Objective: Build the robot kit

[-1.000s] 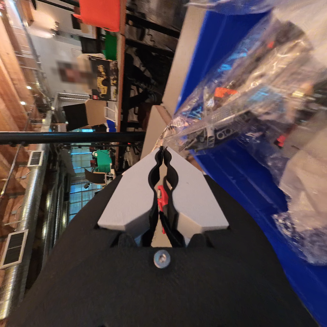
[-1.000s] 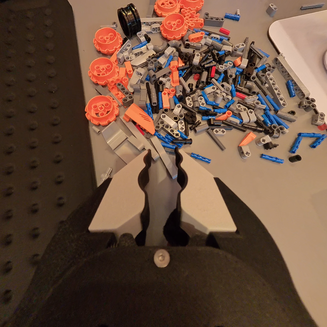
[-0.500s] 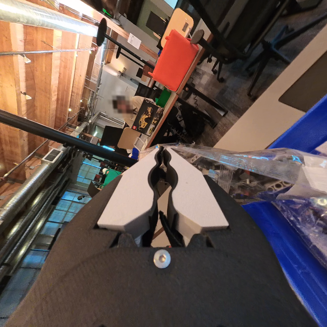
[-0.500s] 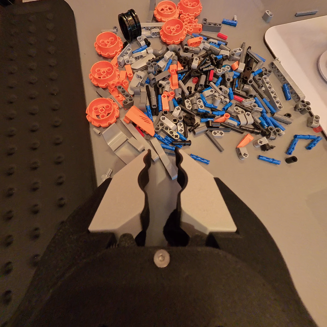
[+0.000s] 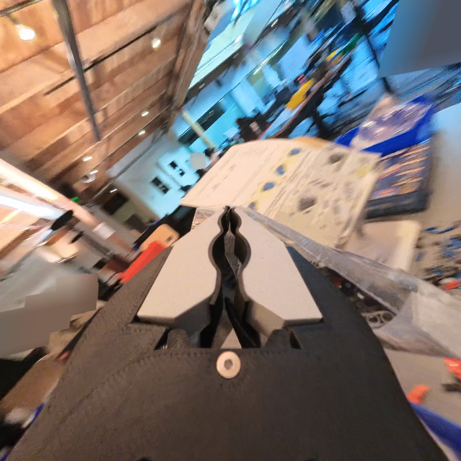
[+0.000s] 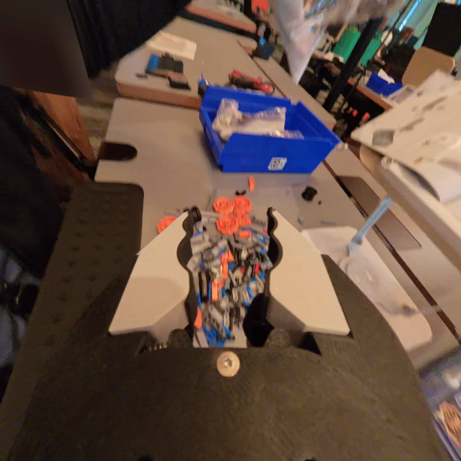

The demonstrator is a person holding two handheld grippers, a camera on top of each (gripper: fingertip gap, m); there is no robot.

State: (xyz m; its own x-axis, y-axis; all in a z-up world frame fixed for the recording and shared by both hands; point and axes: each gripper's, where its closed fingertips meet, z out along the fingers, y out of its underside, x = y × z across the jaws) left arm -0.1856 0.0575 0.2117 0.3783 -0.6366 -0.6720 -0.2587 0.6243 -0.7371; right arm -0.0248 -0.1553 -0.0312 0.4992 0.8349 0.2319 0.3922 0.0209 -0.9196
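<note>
My left gripper (image 5: 228,212) is shut on the edge of a clear plastic bag (image 5: 361,277) of small building parts, which hangs off to its right in the air. The view is blurred. My right gripper (image 6: 230,213) is open wide and empty above a pile of small grey, blue, black and orange building parts (image 6: 229,264) on the grey table (image 6: 159,149). Orange wheel hubs (image 6: 225,205) lie at the pile's far edge. The bag also shows blurred at the top of the right wrist view (image 6: 311,30).
A blue bin (image 6: 269,149) with more clear bags stands beyond the pile. A black studded mat (image 6: 82,237) lies left, a white tray (image 6: 374,282) right. An open instruction booklet (image 5: 287,179) stands ahead of the left gripper. Other tables lie behind. The grippers' ends are close to 35 cm from one another.
My left gripper has swung round with the bag, away from the blue bin. My right gripper has opened wide, risen and tilted up, so the bin and far tables now show.
</note>
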